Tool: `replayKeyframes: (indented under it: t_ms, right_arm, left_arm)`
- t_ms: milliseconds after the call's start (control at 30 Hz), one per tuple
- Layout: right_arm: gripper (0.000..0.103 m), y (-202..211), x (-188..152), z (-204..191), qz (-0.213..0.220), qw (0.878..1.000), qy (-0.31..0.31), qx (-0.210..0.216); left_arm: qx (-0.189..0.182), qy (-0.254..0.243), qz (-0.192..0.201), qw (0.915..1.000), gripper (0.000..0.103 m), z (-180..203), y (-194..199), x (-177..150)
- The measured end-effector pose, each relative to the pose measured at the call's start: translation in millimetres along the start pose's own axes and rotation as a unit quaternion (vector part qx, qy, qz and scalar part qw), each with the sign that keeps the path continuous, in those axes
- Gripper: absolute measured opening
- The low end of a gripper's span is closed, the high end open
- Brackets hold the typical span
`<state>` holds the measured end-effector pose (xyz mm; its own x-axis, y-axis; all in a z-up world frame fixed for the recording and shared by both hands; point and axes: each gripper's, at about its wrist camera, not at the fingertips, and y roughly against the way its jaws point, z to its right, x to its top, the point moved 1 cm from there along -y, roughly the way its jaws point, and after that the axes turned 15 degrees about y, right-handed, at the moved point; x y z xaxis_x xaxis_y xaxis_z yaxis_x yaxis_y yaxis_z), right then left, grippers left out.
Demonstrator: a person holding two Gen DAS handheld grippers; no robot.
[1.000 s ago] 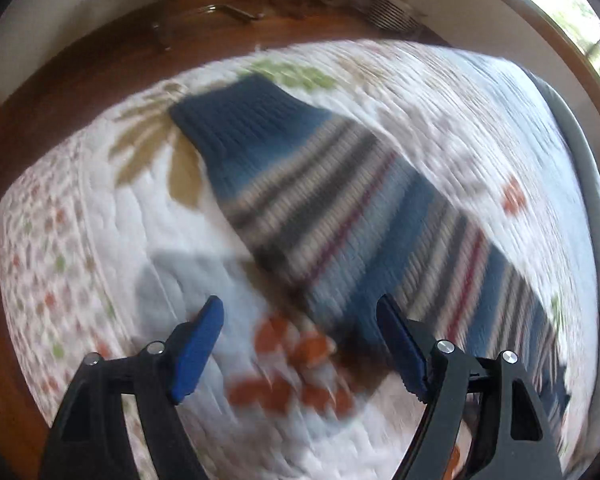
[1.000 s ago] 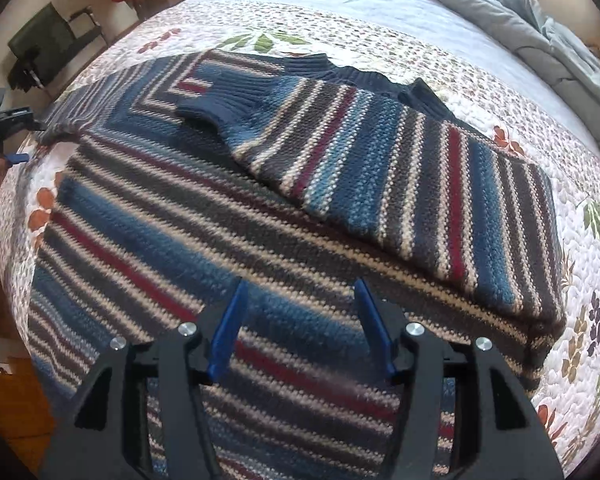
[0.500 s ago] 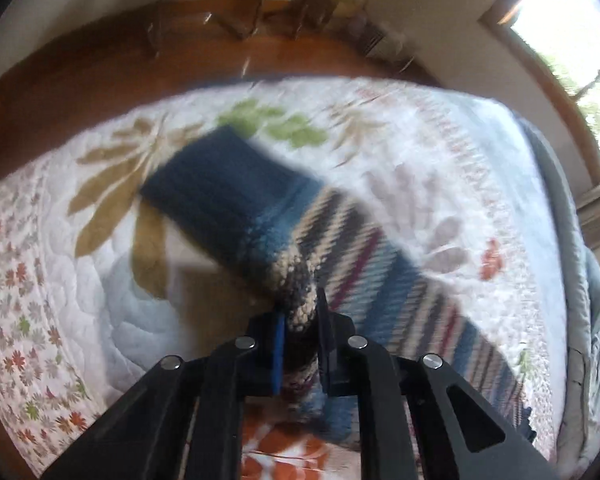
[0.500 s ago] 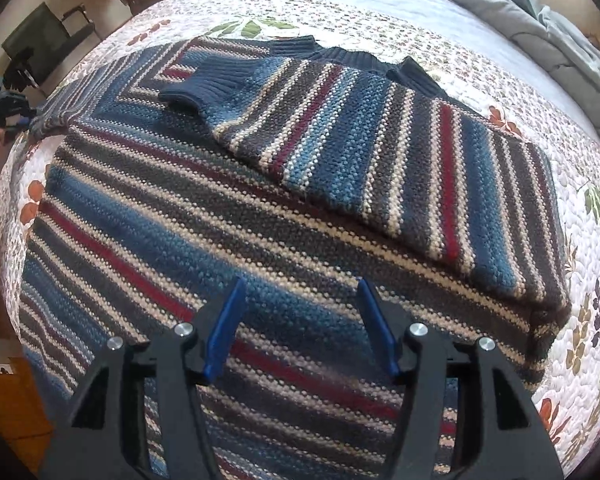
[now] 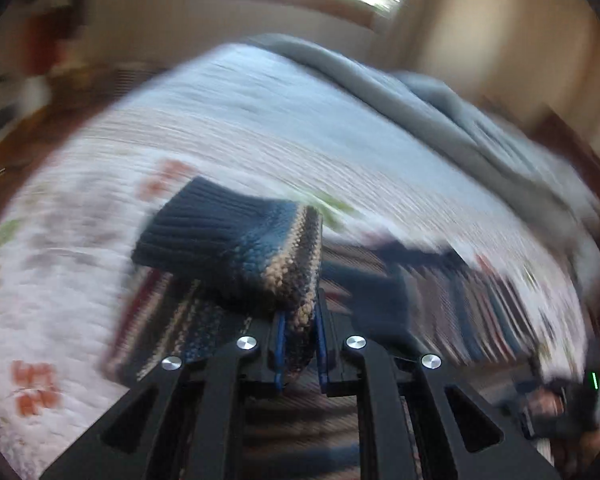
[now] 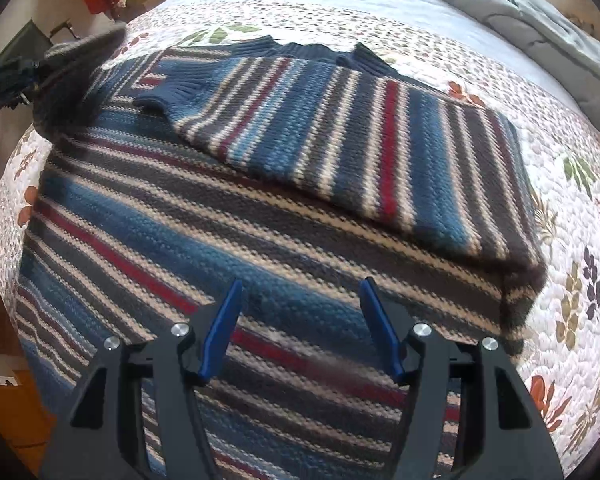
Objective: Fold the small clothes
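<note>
One sleeve (image 5: 236,256) in left tongs (image 5: 298,344)

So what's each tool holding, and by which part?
Left tool: striped knit sweater's sleeve, pinched just behind its navy cuff. Right tool: nothing.

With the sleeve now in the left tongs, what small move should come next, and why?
Probably carry the sleeve across onto the sweater's body and lay it flat. The left tongs are shut on it and hold it raised, while the other sleeve already lies folded across the chest.
</note>
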<state>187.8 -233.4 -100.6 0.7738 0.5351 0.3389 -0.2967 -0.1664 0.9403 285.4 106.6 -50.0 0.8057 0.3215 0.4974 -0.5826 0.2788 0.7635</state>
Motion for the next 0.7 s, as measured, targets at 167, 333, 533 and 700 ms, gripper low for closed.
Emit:
replayKeyframes:
  t_ms: [167,333,533,700]
  right_arm:
    - [0.062,-1,-7,12,-0.002,1.0,-0.018,0.005]
    - [0.062,-2,-2,8,-0.002,1.0,-0.013,0.009]
    - [0.063,4,29,-20,0.011,1.0,0.013,0.025]
    - [0.063,4,47,-46,0.005,0.999,0.032,0.041]
  left_arm:
    - [-0.113,-0.019,-0.087,0.9895,0.042,36,-2,-31]
    - [-0.175,-0.033,-0.079,0.9809,0.065,42,34,-29]
    - [-0.08,0.047,-0.074,0.9929,0.063,-8,17,-13]
    - [-0.071,0.127,-0.12,0.9819,0.062,-27,-31,-4]
